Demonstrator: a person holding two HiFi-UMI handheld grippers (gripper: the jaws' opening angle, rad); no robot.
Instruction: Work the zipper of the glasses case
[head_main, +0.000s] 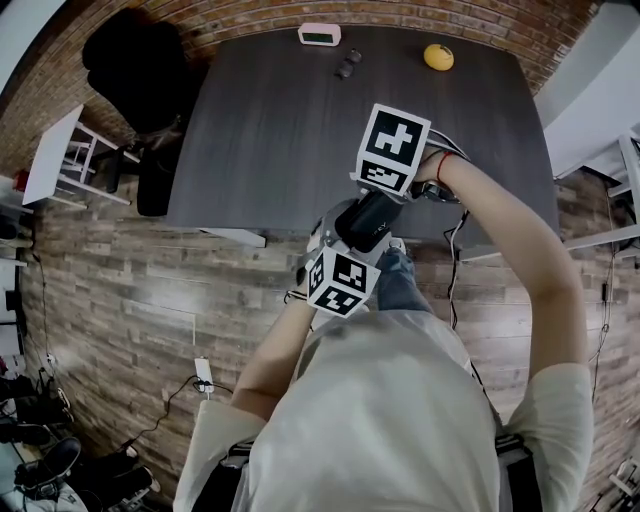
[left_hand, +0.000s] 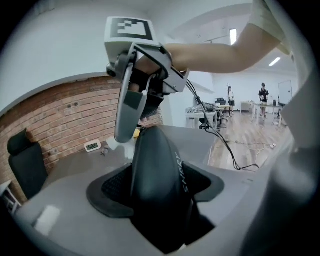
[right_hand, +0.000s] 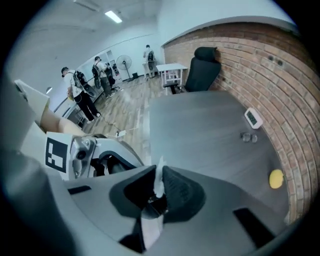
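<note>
My left gripper (left_hand: 156, 197) is shut on a black glasses case (left_hand: 155, 170), which stands on edge between its dark pads with pale lettering along one side. In the head view both grippers meet over the table's near edge, with the case (head_main: 366, 220) between them. The right gripper (right_hand: 158, 189) is shut on a thin white zipper pull (right_hand: 159, 181) that sticks up between its nearly touching pads. From the left gripper view, the right gripper's grey fingers (left_hand: 126, 117) come down onto the case's far end. The zipper line itself is hidden.
A dark grey table (head_main: 270, 130) lies ahead, with a white digital clock (head_main: 319, 34), a small dark object (head_main: 348, 65) and a yellow ball (head_main: 438, 57) at its far edge by the brick wall. A black chair (head_main: 135, 60) stands at the left. People stand far off (right_hand: 80, 95).
</note>
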